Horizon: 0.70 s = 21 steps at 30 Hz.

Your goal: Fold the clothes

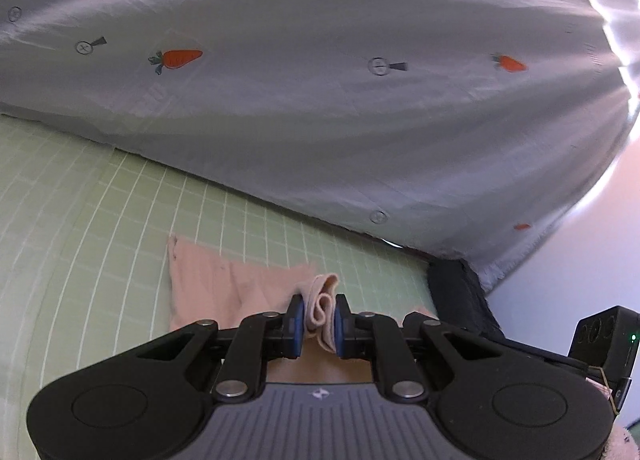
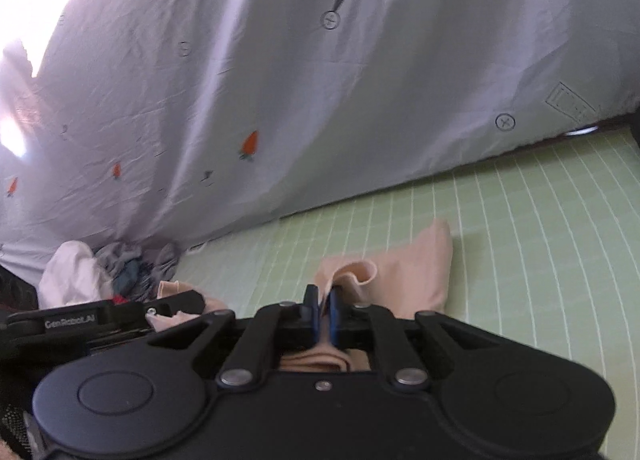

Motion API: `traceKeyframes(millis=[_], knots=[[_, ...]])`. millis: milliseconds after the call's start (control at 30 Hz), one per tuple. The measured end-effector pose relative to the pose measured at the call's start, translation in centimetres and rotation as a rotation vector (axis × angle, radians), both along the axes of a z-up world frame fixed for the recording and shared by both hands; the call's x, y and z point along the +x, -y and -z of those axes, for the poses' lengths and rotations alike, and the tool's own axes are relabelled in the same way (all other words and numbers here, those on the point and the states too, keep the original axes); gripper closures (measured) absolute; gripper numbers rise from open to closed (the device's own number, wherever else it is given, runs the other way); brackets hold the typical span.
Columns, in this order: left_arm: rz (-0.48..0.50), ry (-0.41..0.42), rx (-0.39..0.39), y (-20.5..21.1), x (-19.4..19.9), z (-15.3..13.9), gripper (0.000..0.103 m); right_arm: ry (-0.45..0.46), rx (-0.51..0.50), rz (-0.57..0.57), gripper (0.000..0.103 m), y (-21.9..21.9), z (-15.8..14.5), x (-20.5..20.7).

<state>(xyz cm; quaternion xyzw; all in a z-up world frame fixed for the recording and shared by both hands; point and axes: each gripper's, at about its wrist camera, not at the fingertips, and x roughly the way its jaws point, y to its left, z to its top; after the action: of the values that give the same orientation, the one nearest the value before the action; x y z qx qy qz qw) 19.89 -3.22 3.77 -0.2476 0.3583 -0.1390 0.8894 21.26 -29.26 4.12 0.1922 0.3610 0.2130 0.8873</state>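
The pink garment (image 1: 208,284) is being pinched by both closed claws, left claw (image 1: 319,314) and right claw (image 2: 323,306), so an edge can be carried across the green gridded worktop (image 2: 520,220) for folding

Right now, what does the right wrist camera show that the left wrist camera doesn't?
Only the right wrist view shows the pile of clothes by the curtain. Only the left shows the dark cushion. Both show the peach garment on the green grid mat, pinched by the left gripper and right gripper, below the carrot-print curtain.
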Motion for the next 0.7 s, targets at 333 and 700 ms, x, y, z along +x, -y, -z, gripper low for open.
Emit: traceKeyframes(millis=[333, 700], knots=[[-0.077, -0.173, 0.089, -1.6, 13.7, 8.8, 0.089, -0.09, -0.099, 0.059, 0.102, -0.1, 7.5, 15.6], [-0.125, -0.256, 0.045, -4.3, 11.6, 11.8, 0.074, -0.141, -0.056, 0.251, 0.056, 3.7, 9.8, 14.1]])
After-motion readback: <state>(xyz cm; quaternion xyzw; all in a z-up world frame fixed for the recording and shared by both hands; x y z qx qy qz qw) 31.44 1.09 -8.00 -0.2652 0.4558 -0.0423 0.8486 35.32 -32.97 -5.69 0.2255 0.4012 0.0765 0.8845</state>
